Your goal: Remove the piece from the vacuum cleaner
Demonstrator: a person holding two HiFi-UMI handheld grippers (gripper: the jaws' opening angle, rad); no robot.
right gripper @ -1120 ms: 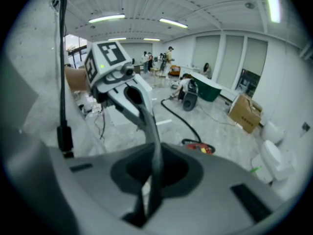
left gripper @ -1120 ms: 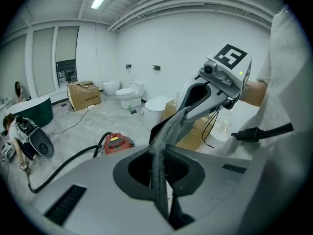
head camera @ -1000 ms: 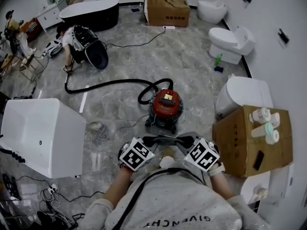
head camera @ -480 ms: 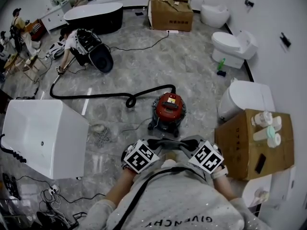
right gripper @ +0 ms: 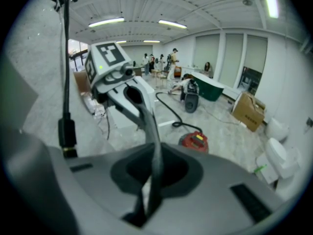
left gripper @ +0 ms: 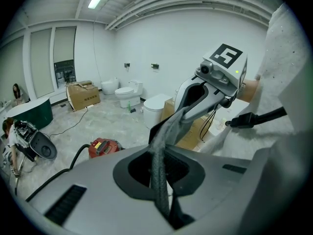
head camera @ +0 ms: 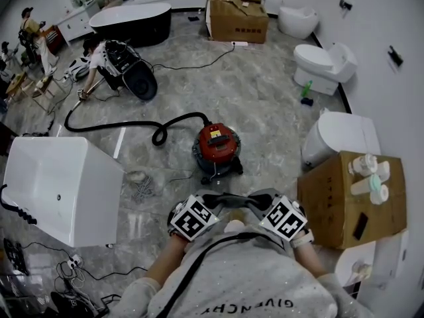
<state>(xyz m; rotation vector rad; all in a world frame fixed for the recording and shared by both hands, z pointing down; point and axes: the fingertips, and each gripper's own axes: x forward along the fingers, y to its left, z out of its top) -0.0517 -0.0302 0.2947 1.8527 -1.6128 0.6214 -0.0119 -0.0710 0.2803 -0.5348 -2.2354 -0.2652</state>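
While left gripper [left gripper: 164, 146] and right gripper [right gripper: 155, 151] jaws are closed, red vacuum [head camera: 216, 144] seems hose-attached.

Right of the right gripper [head camera: 260, 197], near it: brown cardboard box [head camera: 344, 201], white bottles [head camera: 368, 175] on its top. Beyond that box: white toilet [head camera: 341, 134]. Second toilet [head camera: 324, 59] farther off, green bottle [head camera: 305, 88] on the floor at its base. Left of the left gripper [head camera: 211, 199]: large white fixture [head camera: 59, 187], with a cable bundle [head camera: 140, 189] between them. Far ahead: black bathtub [head camera: 129, 22], open carton [head camera: 238, 15], crouching person [head camera: 98, 53].
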